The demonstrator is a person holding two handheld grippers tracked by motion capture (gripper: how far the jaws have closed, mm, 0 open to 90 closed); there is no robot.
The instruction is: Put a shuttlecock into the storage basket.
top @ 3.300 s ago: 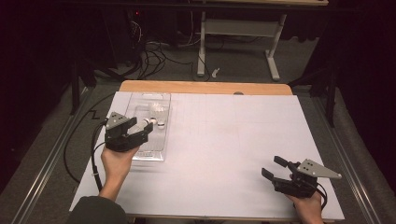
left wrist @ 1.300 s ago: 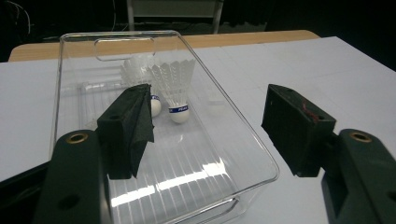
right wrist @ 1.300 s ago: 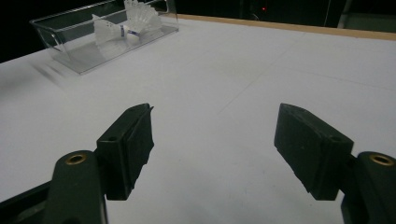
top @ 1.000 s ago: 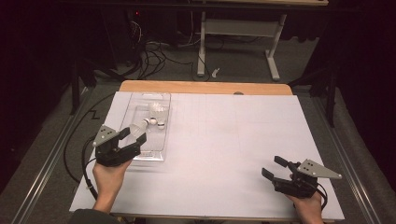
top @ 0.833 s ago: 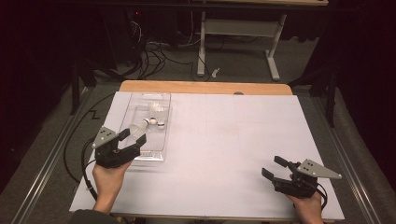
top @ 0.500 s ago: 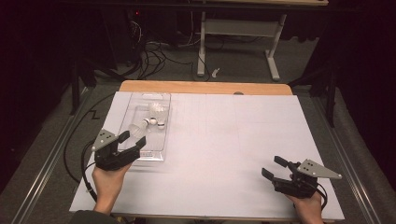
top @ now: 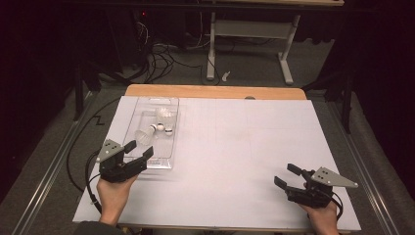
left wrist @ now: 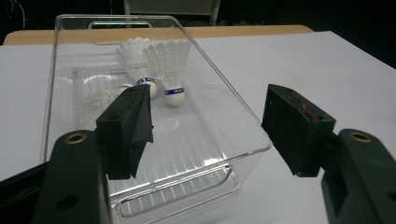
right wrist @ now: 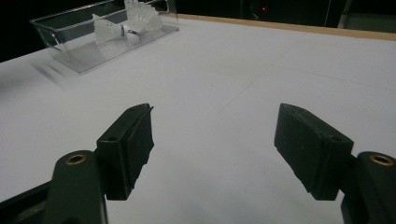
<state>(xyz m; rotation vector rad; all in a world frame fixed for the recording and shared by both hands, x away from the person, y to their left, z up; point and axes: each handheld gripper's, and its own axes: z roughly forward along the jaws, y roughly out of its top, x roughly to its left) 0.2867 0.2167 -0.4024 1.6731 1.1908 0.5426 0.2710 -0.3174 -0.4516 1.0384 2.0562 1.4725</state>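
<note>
Claw number one, the left claw (top: 138, 151), sits at about 8 o'clock on the tabletop (top: 244, 147). Its two black jaws are spread wide apart and pinch nothing. It hangs at the near end of a clear plastic box (top: 152, 131). In the left gripper view, the left claw (left wrist: 208, 112) looks straight into the clear plastic box (left wrist: 243, 135), with one jaw over the box and the other jaw off to the side, over the white tabletop (left wrist: 327, 60).

White shuttlecocks (top: 156, 128) lie inside the box, toward its far end. In the left gripper view, two shuttlecocks (left wrist: 163, 65) have a blue band by their round white tips, and their tips point toward the claw. Another one lies flat at about 9 o'clock from them, but it is hard to see well through the plastic.

At about 4 o'clock on the tabletop is the right claw (top: 288, 175), well apart from the box. Its jaws are spread wide too, and they pinch nothing. A grey three-cornered plate sits on top of it. In the right gripper view, the right claw (right wrist: 212, 140) is over bare white tabletop (right wrist: 243, 74), and the clear plastic box (right wrist: 84, 42) with the shuttlecocks (right wrist: 126, 23) is far off at about 10 o'clock.

A hand (top: 113, 196) holds the left claw from below.
</note>
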